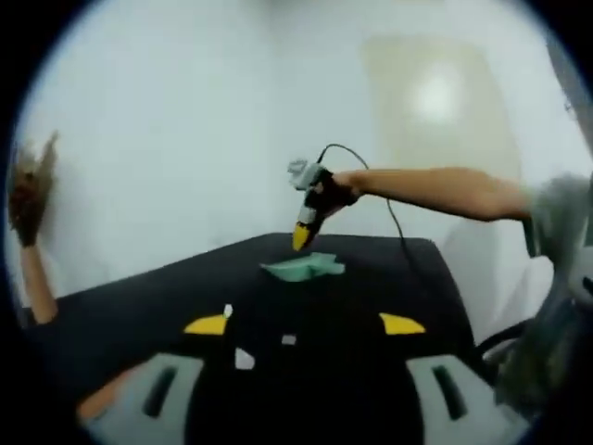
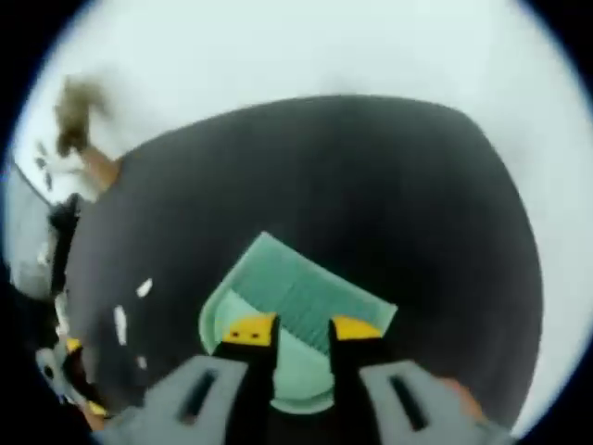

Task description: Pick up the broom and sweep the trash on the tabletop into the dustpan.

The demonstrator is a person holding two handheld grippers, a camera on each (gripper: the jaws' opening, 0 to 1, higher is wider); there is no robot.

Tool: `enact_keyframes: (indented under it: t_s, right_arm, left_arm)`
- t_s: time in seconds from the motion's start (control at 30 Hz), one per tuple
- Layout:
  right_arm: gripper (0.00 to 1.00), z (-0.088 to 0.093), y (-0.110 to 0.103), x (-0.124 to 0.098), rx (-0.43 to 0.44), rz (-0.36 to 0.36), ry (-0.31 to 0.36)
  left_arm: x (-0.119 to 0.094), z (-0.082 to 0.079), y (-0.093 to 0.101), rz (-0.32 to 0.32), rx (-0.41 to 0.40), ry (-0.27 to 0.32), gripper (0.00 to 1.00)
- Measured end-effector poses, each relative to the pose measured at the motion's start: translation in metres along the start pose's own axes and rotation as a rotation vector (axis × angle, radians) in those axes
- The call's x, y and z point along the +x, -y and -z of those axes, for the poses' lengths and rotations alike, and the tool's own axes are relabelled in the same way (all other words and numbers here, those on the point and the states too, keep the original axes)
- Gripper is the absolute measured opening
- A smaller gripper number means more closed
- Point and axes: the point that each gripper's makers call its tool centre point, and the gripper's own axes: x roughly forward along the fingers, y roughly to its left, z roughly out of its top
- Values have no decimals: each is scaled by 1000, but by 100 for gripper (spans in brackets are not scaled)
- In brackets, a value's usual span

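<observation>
Presently, all places given relative to the dustpan:

1. Dustpan (image 2: 295,315): green, ribbed, lying flat on the black tabletop (image 2: 371,185). In the left gripper view it sits toward the far side of the tabletop (image 1: 139,306).
2. Right gripper (image 2: 302,331): yellow-tipped jaws spread apart, 1 on each side of the dustpan's rounded near end, poised over it; contact cannot be told. In the left gripper view the same gripper (image 1: 302,237) hangs tip-down just above the dustpan (image 1: 304,267), held by a person's outstretched arm (image 1: 435,190).
3. Left gripper (image 1: 304,324): jaws released and wide apart, nothing between them, well short of the dustpan.
4. Trash: 3 small white scraps (image 1: 244,359) on the tabletop, between the left gripper and the dustpan; in the right gripper view, scraps (image 2: 144,288) lie left of the dustpan.
5. Broom (image 2: 79,120): brown bristles, blurred, at the tabletop's far left edge, well apart from the dustpan.
</observation>
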Motion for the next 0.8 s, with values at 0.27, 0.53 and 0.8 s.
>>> enact_keyframes:
  t_s: [0.27,0.53,0.8]
  right_arm:
    - [20,-8,18,24,46,66,-94]
    - [23,-28,25,36,80,52,-115]
    - [16,-35,25,43,41,111,-126]
  left_arm:
    - [-1,2,9,51,3,15,61]
    - [1,7,12,87,1,7,61]
    - [6,1,12,100,-2,31,60]
